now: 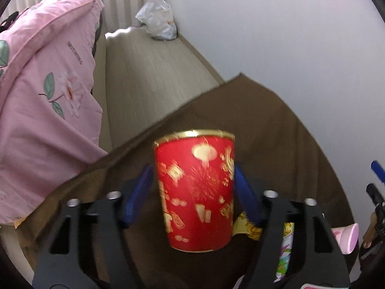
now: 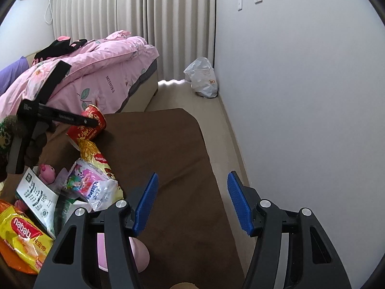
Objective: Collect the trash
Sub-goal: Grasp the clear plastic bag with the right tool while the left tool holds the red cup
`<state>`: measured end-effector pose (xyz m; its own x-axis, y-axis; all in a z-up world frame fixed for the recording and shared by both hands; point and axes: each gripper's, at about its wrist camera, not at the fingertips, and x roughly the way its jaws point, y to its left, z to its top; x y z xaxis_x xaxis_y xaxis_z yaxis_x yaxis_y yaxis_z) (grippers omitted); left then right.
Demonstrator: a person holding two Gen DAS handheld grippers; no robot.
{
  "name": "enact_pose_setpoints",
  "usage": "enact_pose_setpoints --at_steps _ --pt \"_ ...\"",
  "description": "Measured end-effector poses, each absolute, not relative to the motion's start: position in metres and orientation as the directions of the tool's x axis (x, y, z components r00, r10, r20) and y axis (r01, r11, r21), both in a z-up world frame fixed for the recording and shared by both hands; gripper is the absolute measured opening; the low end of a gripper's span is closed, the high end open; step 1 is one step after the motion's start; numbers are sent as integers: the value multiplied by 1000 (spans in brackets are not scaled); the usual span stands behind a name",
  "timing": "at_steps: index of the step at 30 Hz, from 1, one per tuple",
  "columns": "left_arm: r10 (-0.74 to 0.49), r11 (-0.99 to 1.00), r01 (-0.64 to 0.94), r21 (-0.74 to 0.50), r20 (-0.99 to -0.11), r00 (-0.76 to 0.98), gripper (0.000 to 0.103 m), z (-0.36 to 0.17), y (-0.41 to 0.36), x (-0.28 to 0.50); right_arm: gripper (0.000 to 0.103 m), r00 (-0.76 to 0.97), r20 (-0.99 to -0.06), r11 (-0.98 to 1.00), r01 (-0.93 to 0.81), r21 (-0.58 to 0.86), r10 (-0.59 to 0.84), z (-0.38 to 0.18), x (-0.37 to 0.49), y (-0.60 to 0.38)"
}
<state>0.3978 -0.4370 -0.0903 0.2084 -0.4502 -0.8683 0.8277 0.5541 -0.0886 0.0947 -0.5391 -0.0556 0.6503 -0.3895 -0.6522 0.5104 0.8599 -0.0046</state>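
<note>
One piece of trash is in hand: the red paper cup with gold lantern print sits at the lower centre of the left wrist view, pinched between the blue pads of the left gripper. The right gripper, low in its own frame, has its jaws spread over the brown cloth-covered table and holds nothing. Most of the work seems left: a yellow wafer packet, a tissue pack and other wrappers crowd the lower left. A white plastic bag by the wall, upper centre, may be the destination.
</note>
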Motion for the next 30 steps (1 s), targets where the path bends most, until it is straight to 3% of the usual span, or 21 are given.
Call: enact_pose_setpoints --at_steps 4,13,23,30 --pt "-462 547 835 -66 -855 235 54 -80 -427 381 57 659 -649 867 498 -4 -381 -51 89 -535" --pt "-577 624 777 -89 -723 380 54 3 -326 324 57 708 -621 905 426 -3 -336 -28 76 -506" --pt "-541 751 659 -45 -614 575 54 41 -208 227 57 740 -665 974 210 84 -102 -29 57 -440" --pt "-466 828 559 -53 -618 633 54 35 -148 170 57 736 -670 993 -29 115 99 -26 46 -367"
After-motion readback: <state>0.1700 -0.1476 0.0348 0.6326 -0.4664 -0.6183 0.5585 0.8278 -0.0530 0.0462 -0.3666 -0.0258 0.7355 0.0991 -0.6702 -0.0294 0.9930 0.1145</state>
